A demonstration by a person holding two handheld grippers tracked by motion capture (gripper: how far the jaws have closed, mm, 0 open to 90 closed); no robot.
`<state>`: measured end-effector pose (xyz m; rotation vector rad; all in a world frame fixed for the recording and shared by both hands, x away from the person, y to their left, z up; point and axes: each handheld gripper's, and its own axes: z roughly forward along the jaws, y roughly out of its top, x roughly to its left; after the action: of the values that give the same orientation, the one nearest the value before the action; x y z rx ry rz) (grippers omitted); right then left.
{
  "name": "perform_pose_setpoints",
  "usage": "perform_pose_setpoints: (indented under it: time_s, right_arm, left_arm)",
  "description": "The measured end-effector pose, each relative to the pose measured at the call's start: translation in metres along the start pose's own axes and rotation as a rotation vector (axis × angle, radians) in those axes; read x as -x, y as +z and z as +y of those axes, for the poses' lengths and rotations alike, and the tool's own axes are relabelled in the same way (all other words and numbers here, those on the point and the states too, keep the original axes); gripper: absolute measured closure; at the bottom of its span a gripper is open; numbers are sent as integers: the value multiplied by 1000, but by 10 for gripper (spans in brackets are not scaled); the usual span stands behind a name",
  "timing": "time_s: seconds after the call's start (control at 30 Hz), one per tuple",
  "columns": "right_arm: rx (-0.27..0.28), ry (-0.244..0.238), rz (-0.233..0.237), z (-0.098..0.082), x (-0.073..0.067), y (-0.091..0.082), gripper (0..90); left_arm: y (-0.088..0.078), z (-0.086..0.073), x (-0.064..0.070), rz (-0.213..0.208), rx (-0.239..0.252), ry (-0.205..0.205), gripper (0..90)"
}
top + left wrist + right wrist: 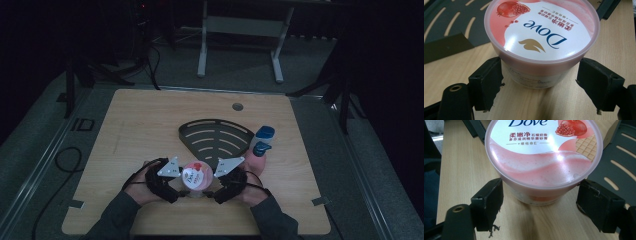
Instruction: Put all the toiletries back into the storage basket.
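1. I start with the room: it is dark, with a pale metal frame (240, 30) on the floor beyond, and my work surface is a light wooden table (150, 125).

2. On the table's far half lies a black fan-shaped slotted rack (216, 135). It is bare, with nothing resting on its slats.

3. Just beside the rack's right edge stand two small blue-capped bottles (263, 140), untouched.

4. The thing I am working on is the pink Dove tub (194, 176), lid on, standing upright on the wood near the table's front edge, just in front of the rack's point.

5. My left gripper (537, 82) brackets the tub's lower wall. Its jaws stand spread; the left one seems to touch the tub, while the right one is clear of it, so I judge it released rather than clamped.

6. My right gripper (539, 203) faces the tub from the opposite side, jaws likewise parted with the tub between them and a gap on the right, grasping nothing yet.

7. Progress, as I judge it: both tools are lined up and the approach is done. The closing, the lift and any placing, perhaps onto the rack, remain.
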<state>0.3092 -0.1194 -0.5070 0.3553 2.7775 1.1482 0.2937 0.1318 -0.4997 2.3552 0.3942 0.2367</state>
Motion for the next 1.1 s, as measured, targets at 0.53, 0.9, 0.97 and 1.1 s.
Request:
perform_pose_setpoints:
  time_s: [0.53,0.9,0.97,1.1]
  right_arm:
    - [-23,-21,-38,22,13,-4,208]
    - [-19,-35,-52,40,24,-4,204]
    - [-15,-34,-58,43,26,-5,201]
    - [1,-21,-54,46,32,-6,194]
  left_arm:
    - [-9,18,-21,17,-56,26,206]
    - [-18,22,-34,39,-43,11,194]
    - [-20,24,-38,38,-38,2,194]
    - [-20,26,-43,38,-22,-10,195]
